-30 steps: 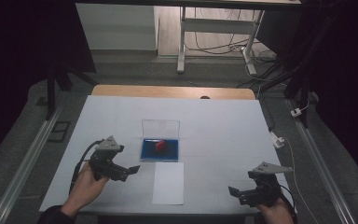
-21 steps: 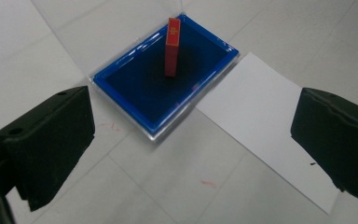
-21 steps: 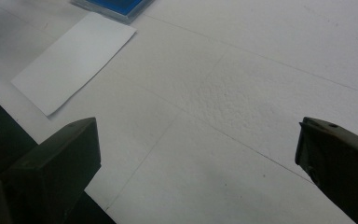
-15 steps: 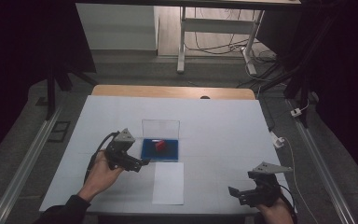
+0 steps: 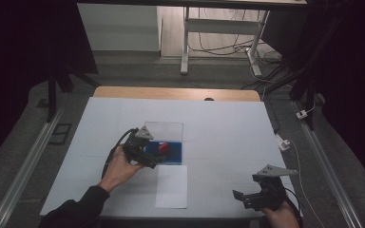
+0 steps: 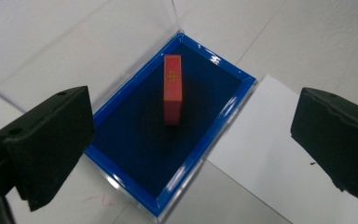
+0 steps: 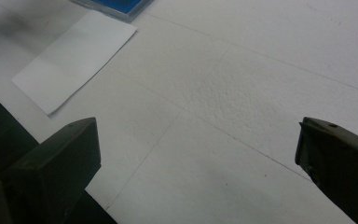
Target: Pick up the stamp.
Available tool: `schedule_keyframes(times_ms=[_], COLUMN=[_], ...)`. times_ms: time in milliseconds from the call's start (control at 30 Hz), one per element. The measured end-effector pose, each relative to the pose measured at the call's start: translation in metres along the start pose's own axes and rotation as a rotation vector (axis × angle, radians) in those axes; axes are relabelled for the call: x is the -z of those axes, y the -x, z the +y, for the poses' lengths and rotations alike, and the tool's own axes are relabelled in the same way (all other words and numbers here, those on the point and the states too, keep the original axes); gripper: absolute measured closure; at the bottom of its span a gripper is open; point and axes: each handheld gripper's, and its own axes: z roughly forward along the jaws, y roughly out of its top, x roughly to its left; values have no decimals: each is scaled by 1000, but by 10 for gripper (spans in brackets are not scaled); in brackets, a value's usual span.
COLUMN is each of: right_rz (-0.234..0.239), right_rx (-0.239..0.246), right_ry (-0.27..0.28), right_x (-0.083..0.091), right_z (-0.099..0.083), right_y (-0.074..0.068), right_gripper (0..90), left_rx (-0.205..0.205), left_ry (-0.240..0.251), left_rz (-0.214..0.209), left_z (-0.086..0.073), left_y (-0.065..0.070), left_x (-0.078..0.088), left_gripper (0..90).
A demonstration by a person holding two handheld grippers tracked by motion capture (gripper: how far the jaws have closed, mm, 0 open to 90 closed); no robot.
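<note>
The red block [image 5: 163,147] is seen in the high view inside a blue tray [image 5: 175,153] near the middle of the white table [image 5: 228,128], with a clear lid [image 5: 164,129] standing upright at the tray's far edge; its long axis cannot be made out at this size. The left gripper [image 5: 155,160] is held just at the tray's left side, while the right gripper [image 5: 243,197] is kept well apart at the table's near right corner. A white sheet of paper [image 5: 172,186] is laid just in front of the tray. In the left gripper view, the red block [image 6: 172,88] is shown standing on its narrow end on the dark blue lining, tilted slightly, its long axis running up and away from the camera, a small yellow mark being borne on its top face. The jaws are spread wide, with the tray [image 6: 223,119] between them and nothing pinched. In the right gripper view, the jaws are likewise spread over bare table [image 7: 242,93], the paper [image 7: 74,60] and a corner of the tray [image 7: 121,7] being seen at the upper left.
</note>
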Motion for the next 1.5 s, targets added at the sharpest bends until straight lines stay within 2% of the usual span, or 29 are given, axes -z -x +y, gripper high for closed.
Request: schedule_keyframes(times_ms=[233,367,533,567,600,667,767,1067,1300,1500], right_rz=[1,1,1,1,2,2,2,3,4,3], right_rx=[3,3,4,4,6,7,6,8,10,12], right_ry=[-3,-4,-5,-5,-5,-6,-5,-8,-9,-2], right_x=[0,0,-1,-1,-1,-1,-1,-1,-1,0], right_z=[0,0,0,0,0,0,0,0,0,0], right_y=[0,0,0,0,0,-1,-1,-1,-1,-1], right_gripper=[3,3,3,3,3,3,3,3,3,3], left_rx=[-25,-41,-61,-66,-64,-63,-52,-55,-46,-7], left_ry=[-42,-55,-66,-70,-71,-77,-78,-98,-102,-74], left_rz=[20,46,54,53,55,61,53,49,36,21], left_z=[7,8,10,10,11,12,14,15,16,18], left_y=[-2,-2,-3,-4,-4,-4,-5,-3,-5,-8], left_x=[-20,-26,-28,-28,-29,-30,-31,-32,-30,-18], left_gripper=[4,75,293,293,379,456,547,789,797,797])
